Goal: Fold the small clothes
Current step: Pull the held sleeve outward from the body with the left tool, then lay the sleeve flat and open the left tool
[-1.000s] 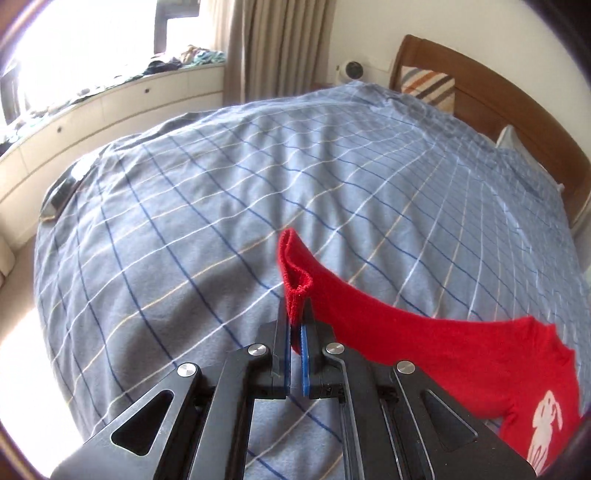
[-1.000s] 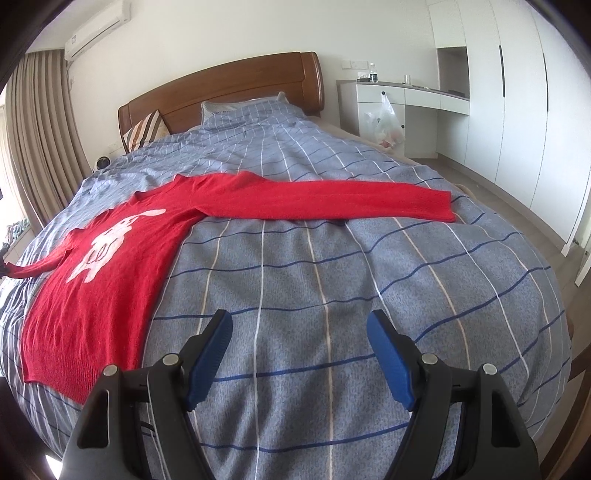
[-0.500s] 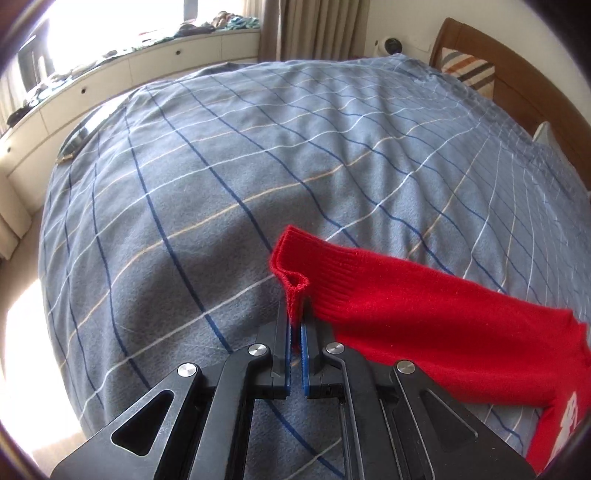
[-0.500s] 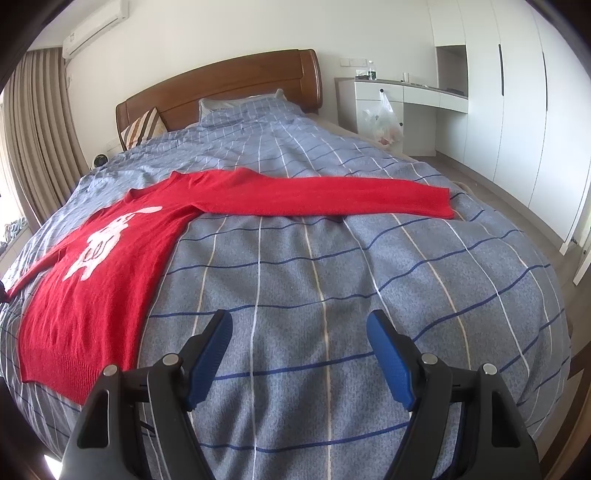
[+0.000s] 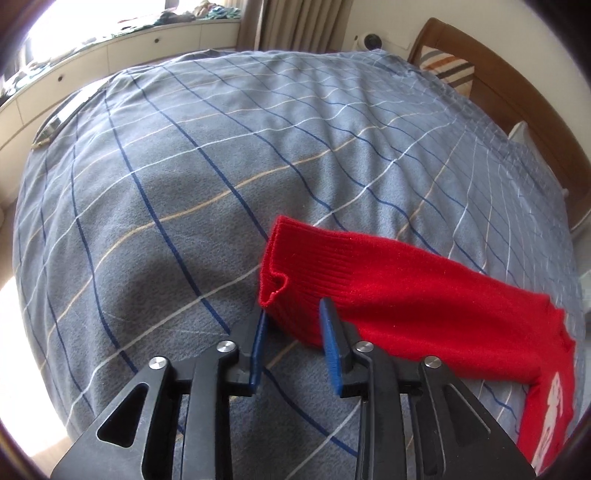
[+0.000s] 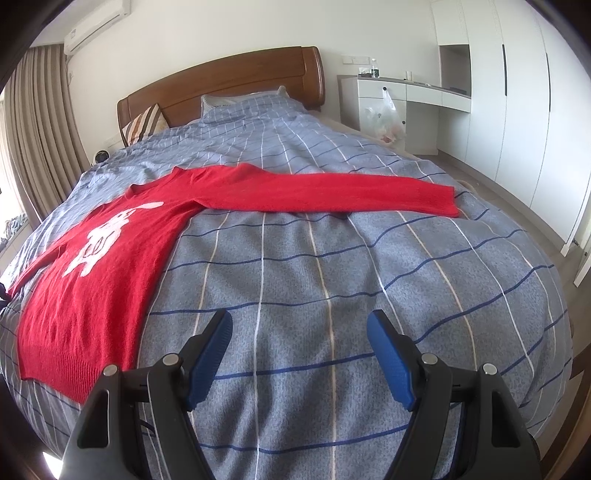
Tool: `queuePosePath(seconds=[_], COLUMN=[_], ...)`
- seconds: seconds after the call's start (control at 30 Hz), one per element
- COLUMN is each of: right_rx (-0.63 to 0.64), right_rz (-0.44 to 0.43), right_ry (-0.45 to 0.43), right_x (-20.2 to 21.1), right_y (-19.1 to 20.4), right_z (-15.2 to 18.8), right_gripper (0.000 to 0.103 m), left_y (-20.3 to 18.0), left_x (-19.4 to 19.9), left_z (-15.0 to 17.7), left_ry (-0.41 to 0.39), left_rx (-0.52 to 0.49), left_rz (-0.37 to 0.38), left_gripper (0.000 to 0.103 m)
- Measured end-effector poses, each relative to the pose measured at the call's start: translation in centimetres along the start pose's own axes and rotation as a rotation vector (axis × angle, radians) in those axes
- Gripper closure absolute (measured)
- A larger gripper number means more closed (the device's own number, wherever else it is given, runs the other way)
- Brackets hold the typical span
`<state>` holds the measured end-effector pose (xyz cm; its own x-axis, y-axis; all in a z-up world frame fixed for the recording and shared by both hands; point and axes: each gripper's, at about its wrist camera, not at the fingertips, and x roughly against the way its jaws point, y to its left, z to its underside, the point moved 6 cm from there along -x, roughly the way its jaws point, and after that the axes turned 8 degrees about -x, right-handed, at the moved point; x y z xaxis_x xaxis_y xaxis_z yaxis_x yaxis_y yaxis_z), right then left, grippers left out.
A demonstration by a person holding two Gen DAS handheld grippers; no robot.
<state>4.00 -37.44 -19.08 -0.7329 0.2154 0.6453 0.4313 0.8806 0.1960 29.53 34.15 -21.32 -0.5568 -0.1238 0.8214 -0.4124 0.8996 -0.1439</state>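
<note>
Left gripper (image 5: 293, 314), jaws just opened, releases the sleeve cuff (image 5: 291, 266) so the red sweater (image 6: 96, 258) lies spread flat on the checked bedspread (image 6: 314, 295) for folding. Right gripper (image 6: 299, 343) waits wide and empty over bare bedspread; nothing obstructs.

You are working in a home bedroom. A wide bed (image 6: 332, 280) under a blue checked cover fills the view, with a wooden headboard (image 6: 229, 85) and a striped pillow (image 6: 142, 123) at its far end. White wardrobes (image 6: 517, 110) line the right wall, curtains (image 6: 33, 140) hang at the left, and an air conditioner (image 6: 98, 27) sits high on the wall.
</note>
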Motion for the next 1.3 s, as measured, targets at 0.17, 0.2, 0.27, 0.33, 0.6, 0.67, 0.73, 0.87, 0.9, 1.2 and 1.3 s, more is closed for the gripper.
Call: queuePosePath(seconds=[0.17,0.2,0.27,0.33,0.6,0.67,0.73,0.87,0.9,1.2,1.3], right_rx=[-0.018,-0.021,-0.027,-0.030,-0.036,-0.031,-0.025,-0.013,-0.012,-0.015,-0.005], right_rz=[-0.008,-0.010,-0.012,-0.013,-0.004,-0.002,-0.001,0.000,0.000,0.001,-0.001], right_ry=[0.003,0.002,-0.007,-0.016,-0.039,-0.040,-0.040,-0.039,-0.039,-0.030,-0.022], right_x=[0.0,0.0,0.2,0.4,0.8,0.8,0.8,0.8,0.7,0.5,0.3], right_y=[-0.2,-0.3,-0.4,-0.4,-0.6,-0.6,-0.5,-0.3,-0.3,-0.2,-0.1], right_z=[0.0,-0.1,-0.1,-0.2,-0.4,-0.4,-0.4,-0.3,-0.4,-0.3,-0.1], right_gripper=[0.028,0.028,0.028,0.028,0.026,0.026,0.025,0.025,0.025,0.025,0.025], left_y=[-0.4,-0.5,-0.8,-1.3,-7.2,-9.3,-11.4,-14.5,-14.7,-13.7,-13.7], left_x=[3.1,3.8,5.1,6.4,11.8,12.6,12.9,12.0,11.6,9.0,8.7], left_z=[0.8,1.1,1.6,2.4,6.2,7.4,8.6,11.3,11.9,14.3,15.0], left_ry=[-0.055,-0.066,-0.086,-0.107,-0.210,-0.221,-0.222,-0.196,-0.189,-0.151,-0.159], left_rx=[-0.036,-0.039,-0.051,-0.065,-0.169,-0.221,-0.281,-0.381,-0.389,-0.393,-0.441], left_rz=[-0.021,-0.016,-0.016,-0.016,0.101,0.137,0.166,0.210,0.217,0.207,0.178], left_gripper=[0.026,0.026,0.025,0.025,0.017,0.015,0.013,0.012,0.012,0.012,0.012])
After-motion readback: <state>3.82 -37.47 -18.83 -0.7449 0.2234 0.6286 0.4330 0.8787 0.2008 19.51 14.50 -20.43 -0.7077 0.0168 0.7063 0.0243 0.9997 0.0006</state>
